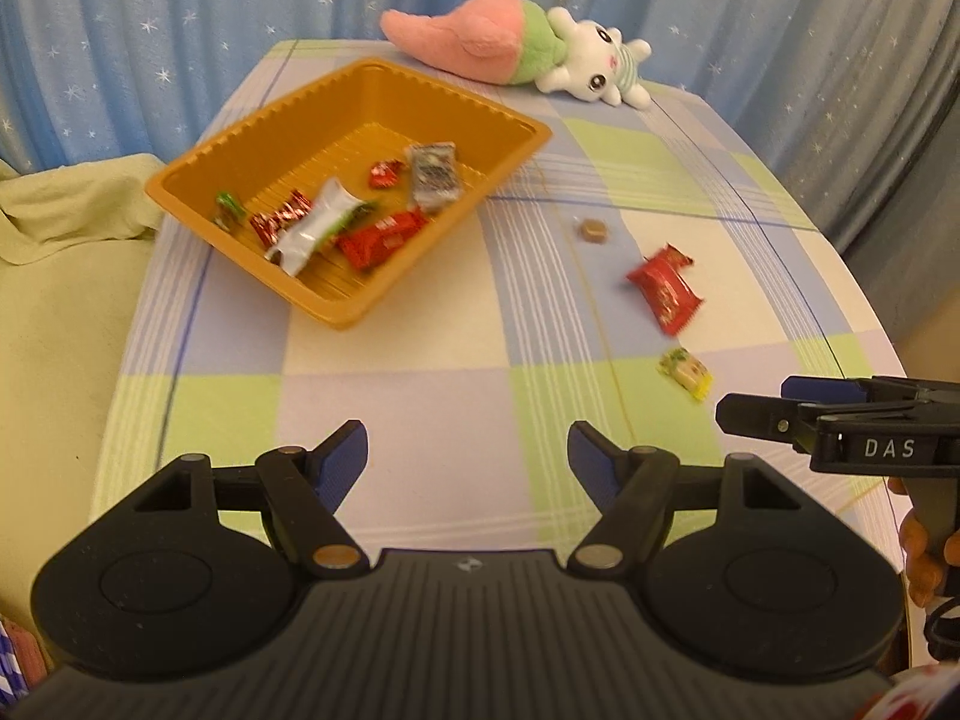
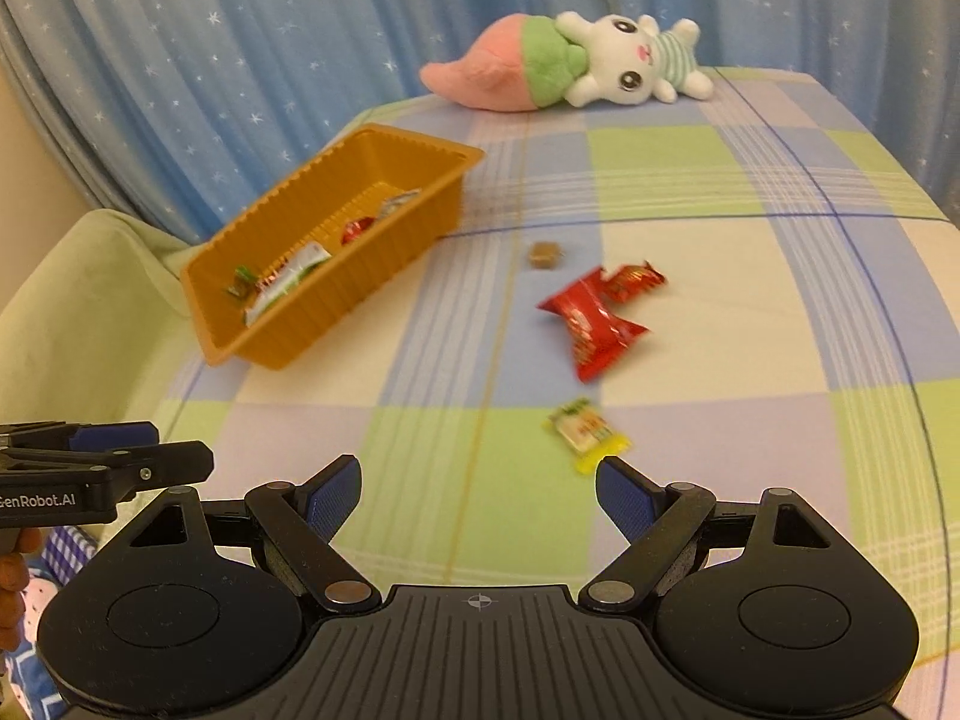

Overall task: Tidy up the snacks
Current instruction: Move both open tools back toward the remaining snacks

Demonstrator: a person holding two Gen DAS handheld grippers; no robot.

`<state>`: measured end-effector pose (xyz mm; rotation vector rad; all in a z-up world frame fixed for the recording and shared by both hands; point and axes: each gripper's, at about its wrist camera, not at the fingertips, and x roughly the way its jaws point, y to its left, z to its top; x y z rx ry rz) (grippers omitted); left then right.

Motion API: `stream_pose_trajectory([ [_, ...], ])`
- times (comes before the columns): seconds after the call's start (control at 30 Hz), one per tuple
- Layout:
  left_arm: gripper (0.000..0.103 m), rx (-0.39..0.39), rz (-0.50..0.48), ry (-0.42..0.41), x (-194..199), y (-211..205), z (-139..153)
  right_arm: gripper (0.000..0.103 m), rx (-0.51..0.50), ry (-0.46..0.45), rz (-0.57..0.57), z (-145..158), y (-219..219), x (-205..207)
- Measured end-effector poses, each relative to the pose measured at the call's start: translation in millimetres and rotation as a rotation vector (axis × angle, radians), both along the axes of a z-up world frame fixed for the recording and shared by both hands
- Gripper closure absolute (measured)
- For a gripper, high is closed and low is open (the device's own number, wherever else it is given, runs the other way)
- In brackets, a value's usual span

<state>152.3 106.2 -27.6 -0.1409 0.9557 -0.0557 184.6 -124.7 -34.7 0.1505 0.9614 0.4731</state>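
Observation:
An orange tray (image 1: pixel 198 165) (image 2: pixel 384 276) sits on the left of the checked tablecloth and holds several wrapped snacks (image 1: pixel 336 222). Loose on the cloth to its right lie a small brown candy (image 1: pixel 593 230) (image 2: pixel 545 254), a red snack packet (image 1: pixel 665 288) (image 2: pixel 597 315) and a small yellow-green candy (image 1: pixel 687 373) (image 2: pixel 585 432). My left gripper (image 1: pixel 468 450) hovers open over the near cloth, with nothing between its fingers. My right gripper (image 2: pixel 479 486) is open too, its right fingertip just short of the yellow-green candy. Each gripper shows at the edge of the other's view.
A pink, green and white plush toy (image 1: pixel 516 48) (image 2: pixel 576 63) lies at the table's far edge before a blue starred curtain. A pale green cloth (image 1: pixel 66 222) lies left of the table. A hand (image 1: pixel 924 546) holds the right gripper's handle.

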Motion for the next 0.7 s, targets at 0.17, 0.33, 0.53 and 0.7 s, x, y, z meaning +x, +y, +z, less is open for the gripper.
stream_pose_trajectory([
  [0.17, 0.032, 0.002, -0.012, 0.007, -5, -17, -4, 0.018, -0.016, 0.009, -0.015, -6, -19, -7],
  [0.33, 0.032, 0.007, -0.025, 0.01, -8, -32, -7, 0.018, -0.029, 0.014, -0.027, -10, -35, -12],
  [0.53, 0.032, 0.015, -0.038, 0.018, -9, -48, -10, 0.018, -0.037, 0.019, -0.035, -13, -50, -16],
  [0.7, 0.032, 0.021, -0.046, 0.025, -7, -58, -12, 0.018, -0.045, 0.023, -0.037, -16, -58, -17],
])
